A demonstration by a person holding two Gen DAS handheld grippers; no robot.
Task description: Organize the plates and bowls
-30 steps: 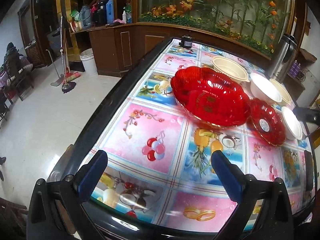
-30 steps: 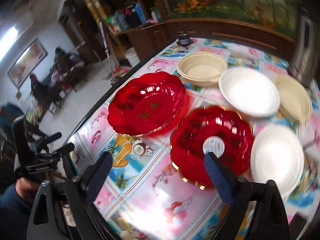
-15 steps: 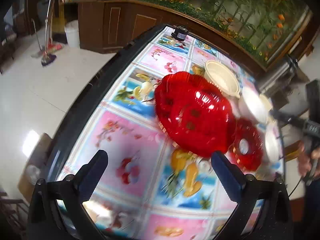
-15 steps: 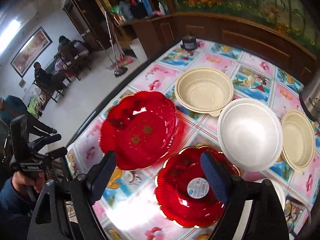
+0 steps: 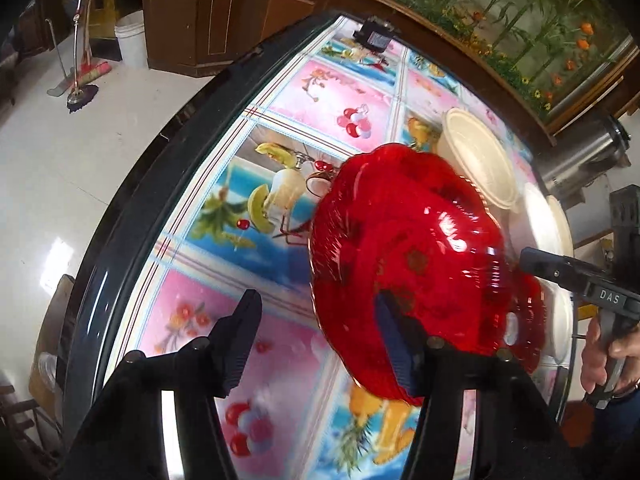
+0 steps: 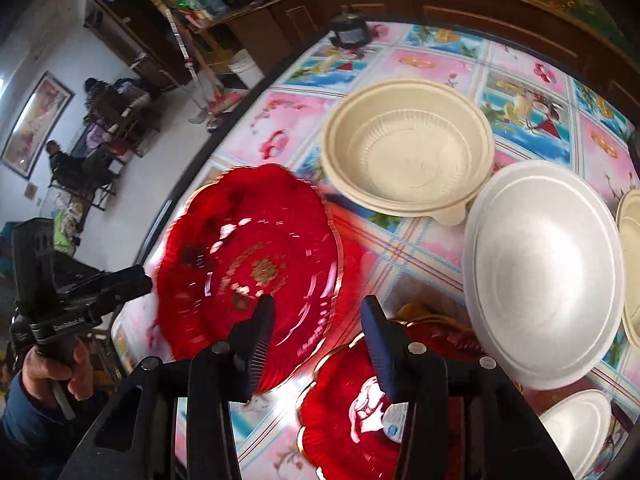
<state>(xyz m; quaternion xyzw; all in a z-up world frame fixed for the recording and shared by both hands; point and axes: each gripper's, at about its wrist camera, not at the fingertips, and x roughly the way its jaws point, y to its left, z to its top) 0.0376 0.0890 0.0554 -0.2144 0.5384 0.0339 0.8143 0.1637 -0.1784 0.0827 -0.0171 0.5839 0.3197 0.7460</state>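
A large red scalloped plate (image 5: 408,248) (image 6: 240,248) lies on the picture-patterned table. My left gripper (image 5: 316,298) straddles the plate's near left rim, one finger over the red surface and the other over the cloth. Its jaws are closing and the pads do not press on the rim. My right gripper (image 6: 317,301) straddles the opposite rim, jaws likewise closing without touching. A smaller red plate (image 6: 352,412) sits under its right finger. Beyond stand a beige bowl (image 6: 408,148) (image 5: 480,160) and a white bowl (image 6: 544,272).
Another beige bowl (image 6: 630,264) and a white bowl (image 6: 580,432) sit at the right. A small black object (image 6: 350,30) stands at the table's far end, a steel flask (image 5: 584,156) at the far right. The table's black edge (image 5: 132,220) borders open floor where people sit.
Both grippers have come down and in toward the large red plate from opposite sides. Their jaws have narrowed from wide open to about half.
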